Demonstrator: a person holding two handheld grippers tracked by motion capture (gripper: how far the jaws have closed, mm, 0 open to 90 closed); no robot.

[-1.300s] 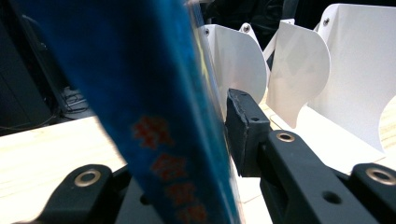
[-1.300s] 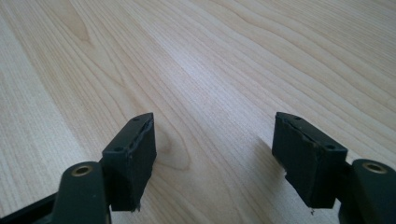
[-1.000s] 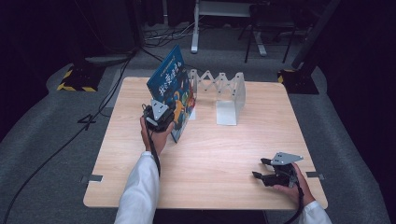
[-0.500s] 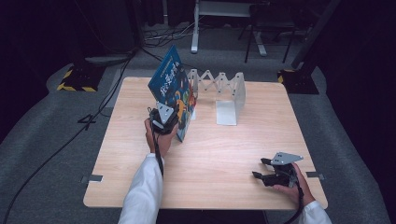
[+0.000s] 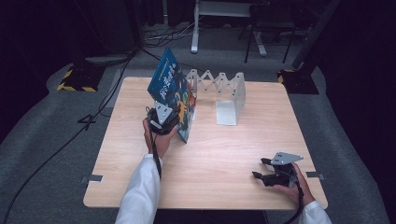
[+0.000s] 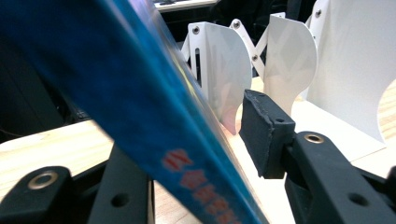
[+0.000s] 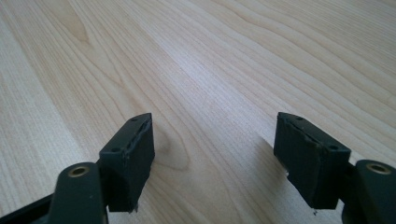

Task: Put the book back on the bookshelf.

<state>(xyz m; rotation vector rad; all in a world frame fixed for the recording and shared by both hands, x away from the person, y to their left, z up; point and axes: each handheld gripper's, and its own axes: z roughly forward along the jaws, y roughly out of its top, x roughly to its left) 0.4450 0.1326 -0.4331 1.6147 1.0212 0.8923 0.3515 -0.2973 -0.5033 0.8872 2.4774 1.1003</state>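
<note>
book: blue picture book [image 5: 172, 88], thin hardcover by the look, standing tilted on its lower edge on the counter [image 5: 140, 184], top leaning away to the far left, just left of the rack
rack: white accordion book rack [image 5: 223, 91] with upright divider plates, far-centre of the counter; nearest plate [image 6: 219, 79] sits right behind the book in the left gripper view
left gripper: left gripper [image 5: 160, 120] at the book's near lower corner; in the left gripper view the cover runs between the fingers, right finger [image 6: 264, 133] stands visibly off the cover, left one hidden behind it, so fingers look parted around the book; firm clamp or not, cannot tell
right gripper: right gripper [image 5: 275, 175] low at the near right of the counter, well apart from book and rack; fingers wide, nothing between them, bare wood under them [image 7: 212, 140]
handling guess: book likely stiff, flat, fairly light; glossy cover probably slippery on the pads; tall and thin, so prone to tipping or swinging about a corner hold
where to hold: judged best across both covers near the spine or mid lower edge, fingers deep on the board, not on the page edges
</note>
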